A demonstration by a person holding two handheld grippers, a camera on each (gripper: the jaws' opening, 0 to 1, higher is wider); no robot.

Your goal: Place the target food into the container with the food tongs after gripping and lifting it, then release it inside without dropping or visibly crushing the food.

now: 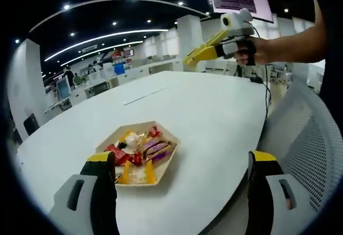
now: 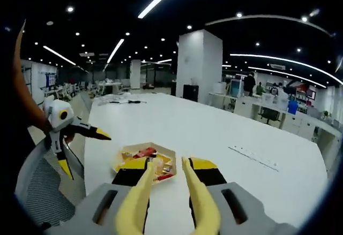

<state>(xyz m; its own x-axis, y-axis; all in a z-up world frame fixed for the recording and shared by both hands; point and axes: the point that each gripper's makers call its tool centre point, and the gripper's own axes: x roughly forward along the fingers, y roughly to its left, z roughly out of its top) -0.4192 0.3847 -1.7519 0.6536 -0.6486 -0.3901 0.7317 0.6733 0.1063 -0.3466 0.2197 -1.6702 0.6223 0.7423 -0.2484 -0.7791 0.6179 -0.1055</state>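
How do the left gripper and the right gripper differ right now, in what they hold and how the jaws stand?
The right gripper carries long yellow tongs between its jaws, reaching toward the hexagonal tray; the left gripper carries nothing. The left gripper's jaws stand wide apart, the right gripper's sit closer, against the tongs. Both have black-and-yellow jaws and hang above the white table.

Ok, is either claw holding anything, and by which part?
The right claw grips the tongs by the outside of both arms, tips free and empty. The left claw holds nothing.
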